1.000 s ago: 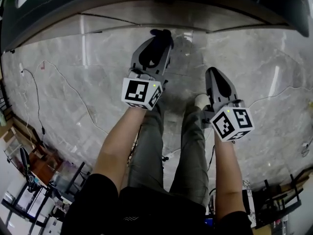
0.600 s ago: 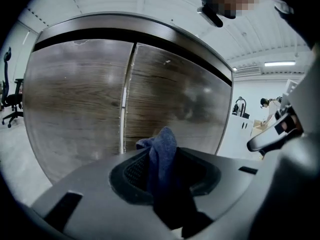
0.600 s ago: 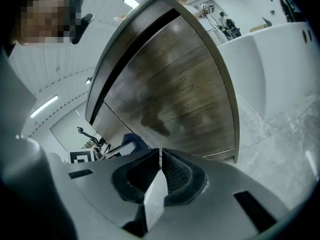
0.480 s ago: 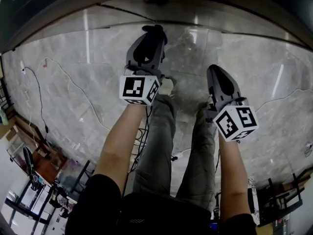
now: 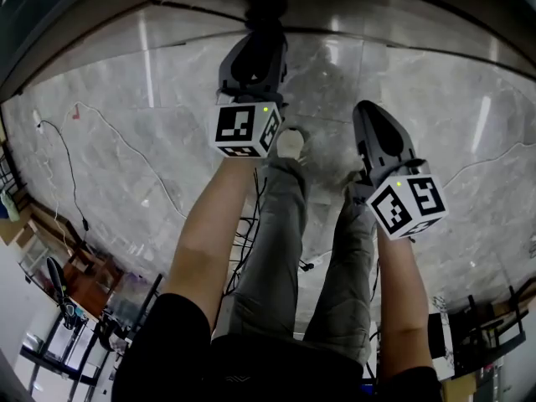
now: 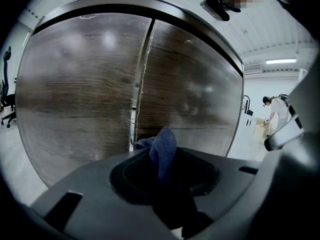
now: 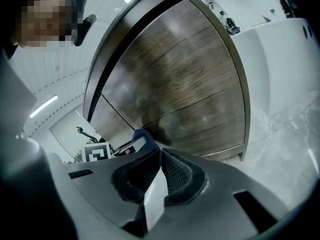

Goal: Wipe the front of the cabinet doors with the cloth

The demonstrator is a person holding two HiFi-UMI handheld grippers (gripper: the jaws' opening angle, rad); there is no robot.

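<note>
We've got the left tongs (image 6: 162,165) clenched on the blue cloth (image 6: 164,145). A folded tuft sticks out past the tips, w/ the rest pinched down in the throat. That makes sense: the soft end leads, so fabric and not plastic should meet the wood.

The cloth points at the cabinet doors (image 6: 75,84), low down and right by the seam (image 6: 142,79) btwn the two dark wood-grain panels. From the right gripper view the tuft (image 7: 141,134) sits very near the door face w/ a dark shadow beside it. We can't tell if it's actually touching.

The right tongs (image 7: 160,156) are closed tip to tip w/ nothing btwn them. They hang off to the side and further back from the doors. We judge that's to stay out of the wiping path.

In the head view both arms reach fwd over the grey marble floor (image 5: 126,141), and the cabinet is only a dark band along the top edge.

Our read: wiping is about to start or barely begun, prob. at the bottom near the seam. The next move needs flat, light pressure so the tuft isn't dragged out of the grip.
</note>
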